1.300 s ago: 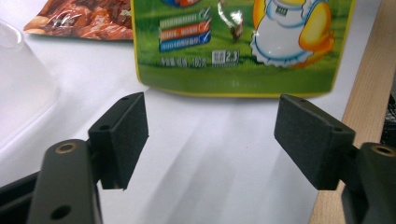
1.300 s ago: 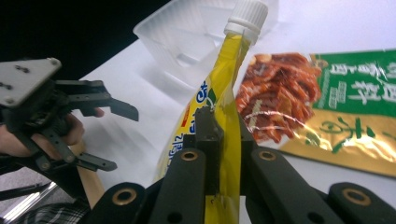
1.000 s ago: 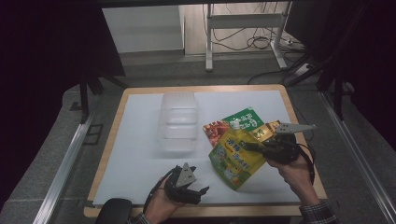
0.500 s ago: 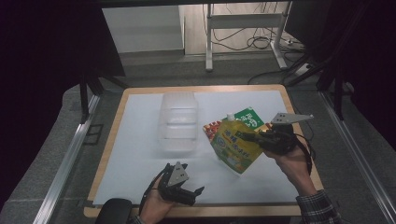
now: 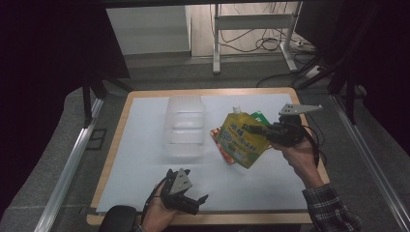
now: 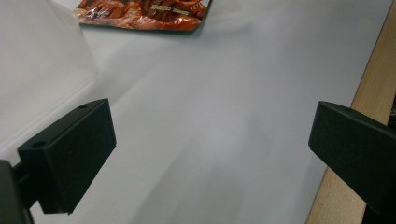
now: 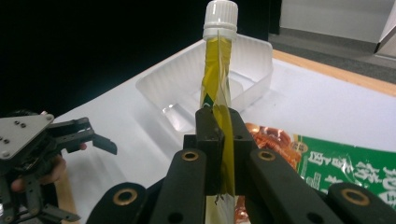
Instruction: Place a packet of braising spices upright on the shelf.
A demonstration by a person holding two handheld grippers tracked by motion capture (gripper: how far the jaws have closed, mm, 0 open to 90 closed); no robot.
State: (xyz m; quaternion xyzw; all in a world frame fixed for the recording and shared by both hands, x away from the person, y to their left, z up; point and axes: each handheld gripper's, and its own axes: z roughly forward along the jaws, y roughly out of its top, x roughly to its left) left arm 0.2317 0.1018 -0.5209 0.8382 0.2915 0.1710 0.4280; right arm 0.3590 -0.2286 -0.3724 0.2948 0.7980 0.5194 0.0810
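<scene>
Pouch: we see the yellow spouted pouch [image 5: 240, 140] lifted off the table, hanging tilted over the white mat [image 5: 145, 159], its white cap [image 7: 220, 18] uppermost.
Pouch against right tongs: the right gripper [image 5: 256, 129] pinches the pouch by its thin edge; in the right gripper view [image 7: 218, 122] the film runs straight up between the two pads.
Right tongs: narrow, clamped on the pouch.
Below the pouch: we find an orange-red packet [image 6: 144, 11] and a green packet [image 7: 355, 163] lying flat on the mat, partly under the pouch.
Tray: a clear plastic tray [image 5: 184, 126] sits just left of the pouch, apart from it.
Left tongs: the left gripper [image 5: 196, 200] rests low at the near edge of the mat, well apart from the pouch.
Left tongs state: wide; its jaws have just been opening, with nothing between them but bare mat.
</scene>
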